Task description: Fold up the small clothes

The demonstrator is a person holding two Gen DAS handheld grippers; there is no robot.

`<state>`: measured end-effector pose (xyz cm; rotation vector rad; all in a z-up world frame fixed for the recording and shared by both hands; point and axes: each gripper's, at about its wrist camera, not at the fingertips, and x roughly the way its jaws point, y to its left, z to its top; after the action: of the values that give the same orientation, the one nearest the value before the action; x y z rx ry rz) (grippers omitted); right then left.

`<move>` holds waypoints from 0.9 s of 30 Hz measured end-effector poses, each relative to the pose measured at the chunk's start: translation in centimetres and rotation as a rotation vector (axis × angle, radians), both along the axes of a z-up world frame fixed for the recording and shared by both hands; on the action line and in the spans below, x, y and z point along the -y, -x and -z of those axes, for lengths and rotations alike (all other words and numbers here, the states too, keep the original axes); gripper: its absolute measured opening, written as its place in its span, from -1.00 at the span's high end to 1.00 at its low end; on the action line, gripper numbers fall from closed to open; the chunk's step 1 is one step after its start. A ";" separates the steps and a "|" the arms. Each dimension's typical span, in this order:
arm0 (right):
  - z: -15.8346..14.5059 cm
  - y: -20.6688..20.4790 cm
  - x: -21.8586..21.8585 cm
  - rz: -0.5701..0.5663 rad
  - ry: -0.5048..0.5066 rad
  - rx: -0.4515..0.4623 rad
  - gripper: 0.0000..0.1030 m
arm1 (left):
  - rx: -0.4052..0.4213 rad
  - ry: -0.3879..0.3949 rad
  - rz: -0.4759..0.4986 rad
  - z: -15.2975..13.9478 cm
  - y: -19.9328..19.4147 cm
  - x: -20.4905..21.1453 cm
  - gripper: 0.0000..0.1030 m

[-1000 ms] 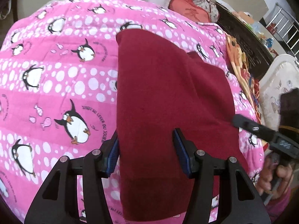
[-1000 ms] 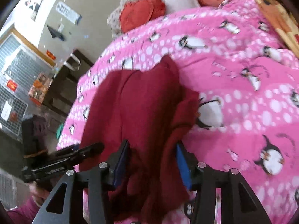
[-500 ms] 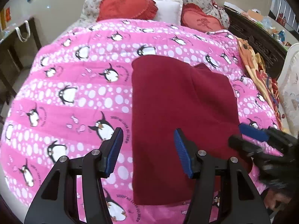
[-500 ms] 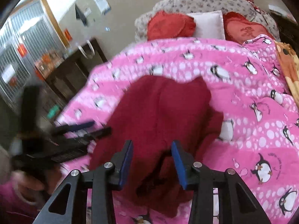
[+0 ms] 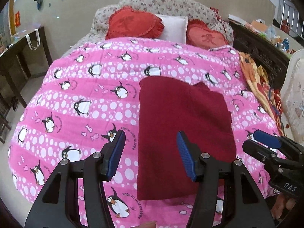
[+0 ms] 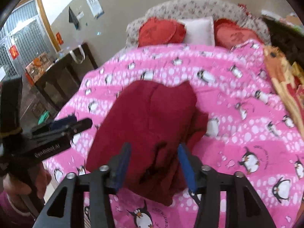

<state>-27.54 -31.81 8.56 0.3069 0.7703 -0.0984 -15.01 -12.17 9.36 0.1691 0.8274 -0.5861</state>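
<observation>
**Folded Maroon Garment Lay on Penguin Quilt as Both Grippers Hung Apart Above It**

A dark maroon garment (image 5: 182,133) lay folded into a rough rectangle on a pink penguin-print quilt (image 5: 76,95) covering the bed, sitting right of the quilt's middle in the left wrist view. Its left edge ran straight from 12 to 6 o'clock, while a small corner of fabric poked out near the far edge at about 1 o'clock. The left gripper (image 5: 151,153) hung above the near part of the bed with its blue-padded fingers (image 5: 117,153) spread wide and nothing between them; one finger stood over bare quilt, the other over the cloth's near half. At 3 o'clock from it the right gripper (image 5: 266,142) was in view, held off the garment's right edge.

From the right wrist view, the right gripper (image 6: 153,166) likewise had its fingers parted and gripped nothing, the garment (image 6: 148,121) showing beyond and between them, with a looser, bunched fold along its right side. The left gripper (image 6: 76,123) reached in from 9 o'clock, beside the cloth's left edge. At the head of the bed, at 12 o'clock, two red heart-shaped cushions (image 5: 133,23) flanked a white pillow (image 5: 173,27) against a floral headboard (image 5: 171,5). A dark wooden table (image 5: 20,57) stood to the bed's left.
</observation>
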 end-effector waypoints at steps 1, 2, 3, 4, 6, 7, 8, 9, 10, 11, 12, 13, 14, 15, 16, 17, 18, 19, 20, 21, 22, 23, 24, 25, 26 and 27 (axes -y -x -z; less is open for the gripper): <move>-0.4 0.0 -0.1 0.011 0.010 -0.003 -0.06 | 0.005 0.005 -0.002 -0.2 0.1 -0.1 -0.09; -0.6 0.0 -0.3 0.026 0.026 -0.013 -0.11 | 0.010 0.010 -0.003 -0.4 0.3 -0.2 -0.09; -0.7 -0.1 -0.4 0.034 0.033 -0.018 -0.12 | 0.017 0.013 -0.001 -0.6 0.6 -0.2 -0.09; -0.8 -0.1 -0.4 0.038 0.034 -0.019 -0.12 | 0.023 0.012 0.001 -0.7 0.7 -0.2 -0.09; -0.9 -0.4 -0.3 0.043 0.026 -0.020 -0.12 | 0.042 0.006 0.004 -1.0 1.2 -0.3 -0.09; -1.0 -0.4 -0.4 0.049 0.027 -0.021 -0.12 | 0.050 0.005 0.007 -1.2 1.4 -0.3 -0.09; -1.1 -0.4 -0.4 0.057 0.031 -0.022 -0.12 | 0.055 0.008 0.010 -1.4 1.5 -0.3 -0.09; -1.3 -0.3 -0.5 0.065 0.035 -0.021 -0.13 | 0.058 0.010 0.011 -1.5 1.6 -0.3 -0.09; -1.4 -0.4 -0.5 0.072 0.039 -0.019 -0.15 | 0.065 0.015 0.012 -1.7 1.8 -0.4 -0.09; -1.4 -0.3 -0.7 0.078 0.042 -0.018 -0.20 | 0.073 0.018 0.012 -1.8 1.9 -0.5 -0.09; -1.4 -0.2 -0.9 0.084 0.044 -0.019 -0.23 | 0.079 0.020 0.011 -1.9 2.1 -0.6 -0.09; -1.4 -0.3 -1.0 0.085 0.043 -0.019 -0.25 | 0.087 0.022 0.012 -2.0 2.2 -0.7 -0.09; -1.4 -0.3 -1.2 0.082 0.042 -0.019 -0.25 | 0.091 0.023 0.012 -2.1 2.2 -0.7 -0.09; -1.3 -0.4 -1.4 0.078 0.045 -0.021 -0.25 | 0.093 0.024 0.011 -2.1 2.3 -0.8 -0.09; -1.3 -0.5 -1.6 0.073 0.050 -0.025 -0.25 | 0.093 0.024 0.010 -2.1 2.3 -0.8 -0.09; -1.3 -0.6 -1.9 0.069 0.054 -0.027 -0.25 | 0.092 0.026 0.010 -2.1 2.3 -0.9 -0.09; -1.3 -0.6 -2.1 0.066 0.055 -0.028 -0.25 | 0.091 0.028 0.007 -2.1 2.3 -1.0 -0.09; -1.2 -0.7 -2.2 0.063 0.055 -0.029 -0.25 | 0.090 0.030 0.004 -2.1 2.2 -1.1 -0.09; -1.2 -0.8 -2.3 0.060 0.054 -0.029 -0.25 | 0.088 0.031 0.002 -2.1 2.2 -1.1 -0.09; -1.2 -0.9 -2.4 0.057 0.054 -0.030 -0.25 | 0.087 0.031 0.000 -2.1 2.2 -1.2 -0.09; -1.2 -0.9 -2.5 0.055 0.056 -0.031 -0.25 | 0.087 0.032 -0.001 -2.1 2.1 -1.2 -0.09; -1.2 -1.0 -2.6 0.054 0.058 -0.031 -0.26 | 0.088 0.032 -0.003 -2.1 2.1 -1.3 -0.09; -1.2 -1.1 -2.6 0.054 0.060 -0.029 -0.26 | 0.088 0.032 -0.004 -2.1 2.0 -1.3 -0.09; -1.3 -1.1 -2.6 0.054 0.060 -0.028 -0.26 | 0.087 0.033 -0.005 -2.1 2.0 -1.4 -0.09; -1.3 -1.1 -2.6 0.055 0.059 -0.027 -0.26 | 0.087 0.034 -0.006 -2.1 1.9 -1.4 -0.09; -1.3 -1.2 -2.6 0.054 0.058 -0.028 -0.26 | 0.087 0.033 -0.004 -2.1 1.9 -1.4 -0.09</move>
<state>-26.39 -29.19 9.81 0.2713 0.7857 -0.1762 -16.93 -10.78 11.42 0.1617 0.7338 -0.5840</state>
